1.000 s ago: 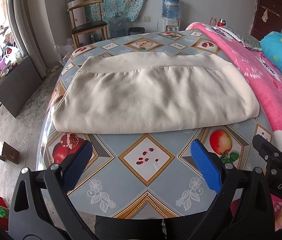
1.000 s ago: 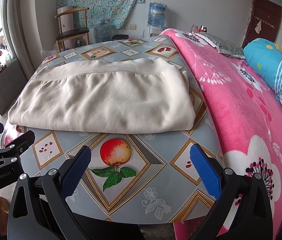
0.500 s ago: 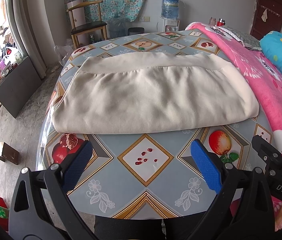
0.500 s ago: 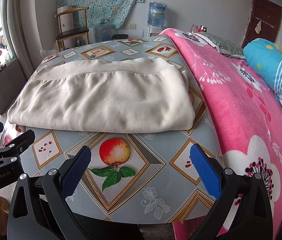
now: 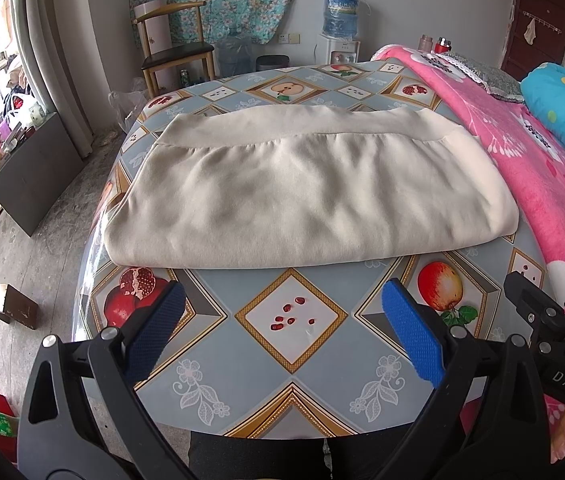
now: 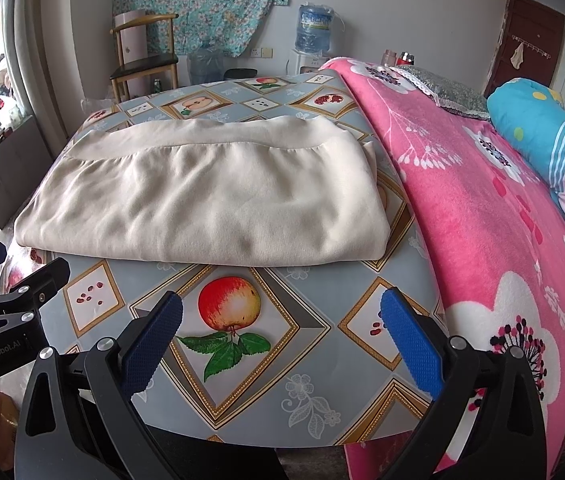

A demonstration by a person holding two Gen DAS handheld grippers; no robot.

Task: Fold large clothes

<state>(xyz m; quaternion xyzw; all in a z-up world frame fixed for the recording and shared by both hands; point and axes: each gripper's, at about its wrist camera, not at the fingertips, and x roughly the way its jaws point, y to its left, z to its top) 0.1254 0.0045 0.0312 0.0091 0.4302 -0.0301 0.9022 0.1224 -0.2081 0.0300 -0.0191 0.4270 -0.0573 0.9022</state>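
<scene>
A cream garment (image 5: pixel 306 192) lies folded into a wide rectangle on the fruit-patterned table (image 5: pixel 290 320), its ribbed hem along the far edge. It also shows in the right wrist view (image 6: pixel 202 196). My left gripper (image 5: pixel 278 312) is open and empty, held above the table's near edge, short of the garment. My right gripper (image 6: pixel 280 320) is open and empty too, over the apple print (image 6: pixel 229 304), near the garment's front right corner. Each gripper shows at the edge of the other's view.
A bed with a pink flowered blanket (image 6: pixel 482 200) adjoins the table's right side, with a blue pillow (image 6: pixel 538 128) on it. A wooden chair (image 5: pixel 174 52), water bottles and a dispenser (image 5: pixel 340 16) stand at the far wall. A small box (image 5: pixel 8 306) lies on the floor left.
</scene>
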